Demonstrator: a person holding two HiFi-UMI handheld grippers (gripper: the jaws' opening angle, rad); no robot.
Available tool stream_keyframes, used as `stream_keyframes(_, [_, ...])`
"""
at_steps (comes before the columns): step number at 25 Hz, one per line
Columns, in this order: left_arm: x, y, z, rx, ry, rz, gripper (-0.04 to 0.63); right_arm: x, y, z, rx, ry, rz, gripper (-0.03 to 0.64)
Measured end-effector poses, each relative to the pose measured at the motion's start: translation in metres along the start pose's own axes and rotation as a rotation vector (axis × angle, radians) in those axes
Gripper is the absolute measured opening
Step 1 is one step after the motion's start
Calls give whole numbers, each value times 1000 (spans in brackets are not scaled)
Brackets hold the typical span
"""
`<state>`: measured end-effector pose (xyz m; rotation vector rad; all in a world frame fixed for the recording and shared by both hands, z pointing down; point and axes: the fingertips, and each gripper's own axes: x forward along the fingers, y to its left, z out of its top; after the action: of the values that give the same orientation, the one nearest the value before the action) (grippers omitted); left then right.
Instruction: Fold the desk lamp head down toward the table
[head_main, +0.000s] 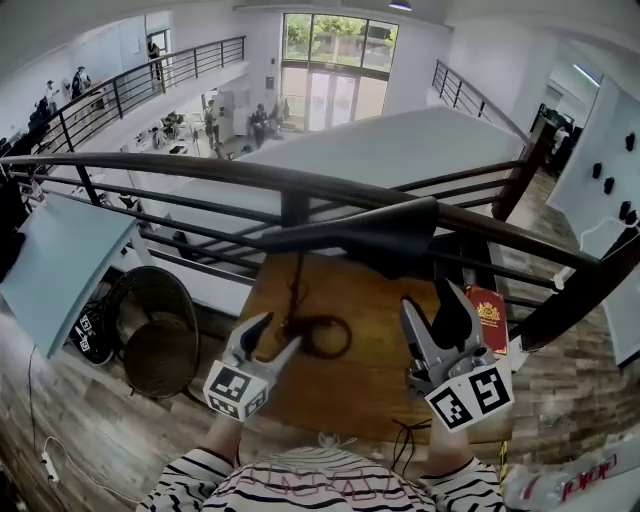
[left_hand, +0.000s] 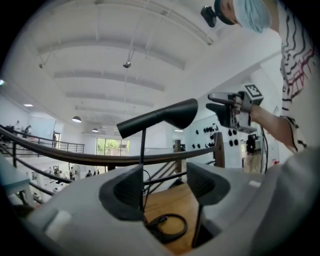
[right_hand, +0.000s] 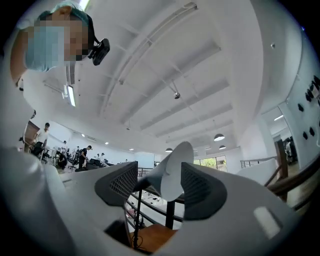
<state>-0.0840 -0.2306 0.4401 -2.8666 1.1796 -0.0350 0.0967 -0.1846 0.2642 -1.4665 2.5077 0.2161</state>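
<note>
The desk lamp stands on the wooden table (head_main: 370, 385). Its dark head (head_main: 375, 238) reaches right from a thin stem (head_main: 297, 290) over a ring base (head_main: 322, 337). My left gripper (head_main: 280, 332) is low by the base, open. In the left gripper view the stem (left_hand: 143, 145) runs along the left jaw's inner edge with the lamp head (left_hand: 160, 117) above, and nothing is pinched. My right gripper (head_main: 428, 300) is raised just under the head's right end, open. In the right gripper view the head's pale underside (right_hand: 172, 172) shows ahead between the jaws, untouched.
A black railing (head_main: 200, 175) runs across just behind the table. A red booklet (head_main: 488, 316) lies at the table's right edge. A round fan (head_main: 155, 335) and a grey board (head_main: 60, 270) are on the floor to the left. A cable (head_main: 405, 440) hangs at the near edge.
</note>
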Motion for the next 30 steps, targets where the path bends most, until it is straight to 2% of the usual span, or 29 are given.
stream_keyframes(8, [56,24,-2,26,10,35,267,38,-36,44,-144,-65,39,259])
stream_keyframes(15, [97,55,-4,10,9,73,247,76,-42,54,-238,-73,111,258])
stream_keyframes(22, [128,70,-8,10,24,61,249,95,-50,44,-279,-54,124,255])
stream_keyframes(30, [157,62,-14,-3,60,-4,253,98,-67,41,-259,-67,136,244])
